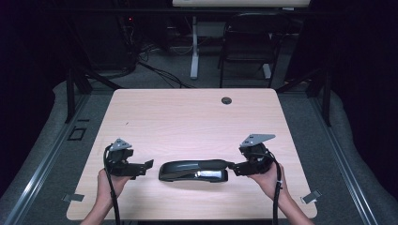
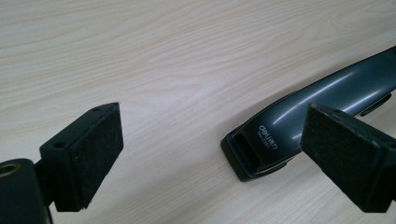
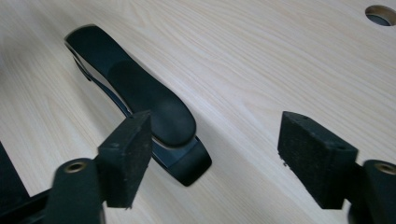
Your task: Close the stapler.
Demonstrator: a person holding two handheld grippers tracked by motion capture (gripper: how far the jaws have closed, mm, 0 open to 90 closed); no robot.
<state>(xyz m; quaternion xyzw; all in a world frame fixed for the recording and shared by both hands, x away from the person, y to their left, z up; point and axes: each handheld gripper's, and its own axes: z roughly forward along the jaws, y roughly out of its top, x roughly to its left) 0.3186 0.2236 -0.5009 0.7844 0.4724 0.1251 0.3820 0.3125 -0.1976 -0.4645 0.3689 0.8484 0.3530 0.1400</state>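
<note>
Pale wood-grain desk, high view: long black plastic stapler lies near front edge between left gripper and right gripper, both hand-held low. Left gripper view: jaws spread, stapler reads "deli". Right gripper view: jaws spread, stapler's end between them.

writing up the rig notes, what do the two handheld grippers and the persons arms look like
Both the left gripper and the right gripper are black, each topped by a grey three-cornered plate and trailing a black cable down along the forearm. Their jaws are blocky, faced with flat, dark, rough-looking pads. No sleeves show; the forearms are bare.
</note>
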